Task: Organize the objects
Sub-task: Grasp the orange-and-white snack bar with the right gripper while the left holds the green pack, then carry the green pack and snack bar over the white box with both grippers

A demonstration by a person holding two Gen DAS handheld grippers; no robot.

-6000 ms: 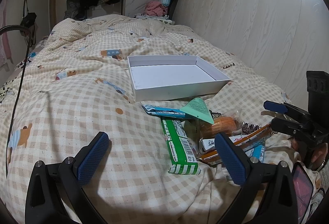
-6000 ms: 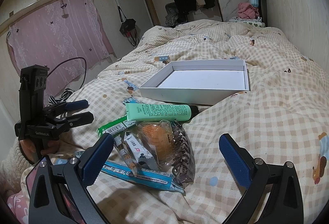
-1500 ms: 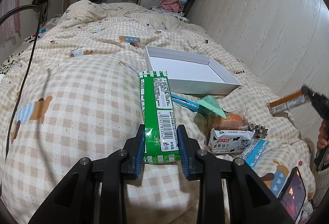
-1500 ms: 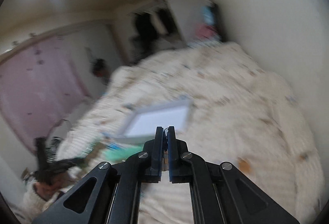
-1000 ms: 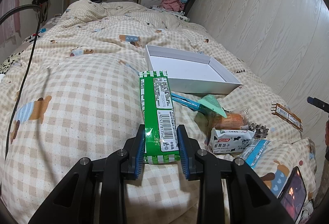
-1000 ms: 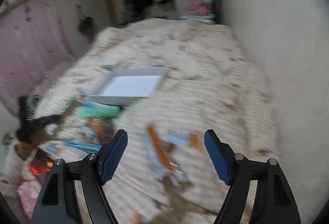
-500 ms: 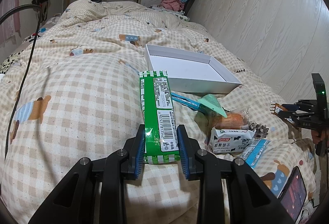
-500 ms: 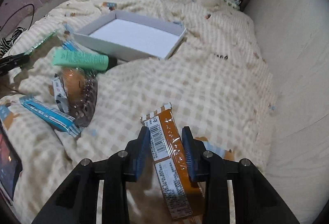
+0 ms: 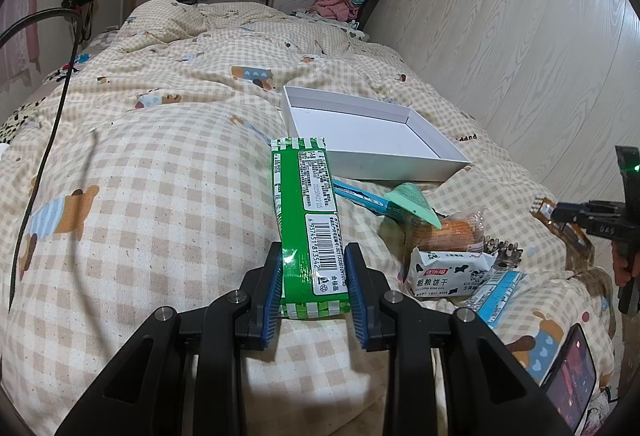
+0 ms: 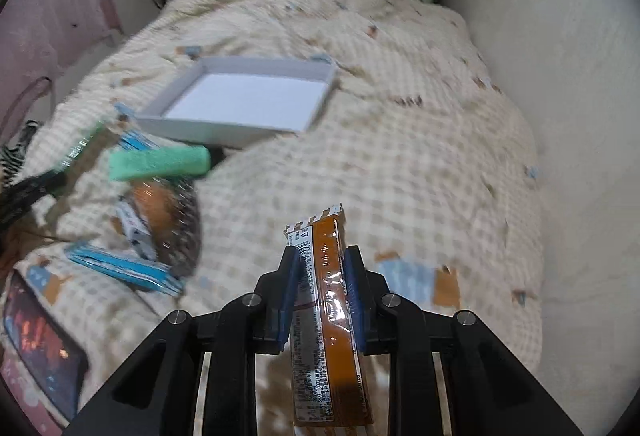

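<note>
So I've got two packets in grip right now: my left hand-held gripper (image 9: 312, 282) is clamped on one green snack packet (image 9: 306, 220), and my right hand-held gripper (image 10: 322, 286) is still squeezing in on one orange-brown wrapper (image 10: 330, 300), pads already on both of its sides. One white box (image 9: 372, 134) sits on the bed (image 9: 160, 176). Just in front of the box there's a little pile: one mint-green tube (image 10: 160, 162), one bagged orange bun (image 9: 448, 232), one white biscuit pack (image 9: 448, 274) and two blue sachets (image 9: 362, 198) (image 9: 496, 288), lying well apart.
</note>
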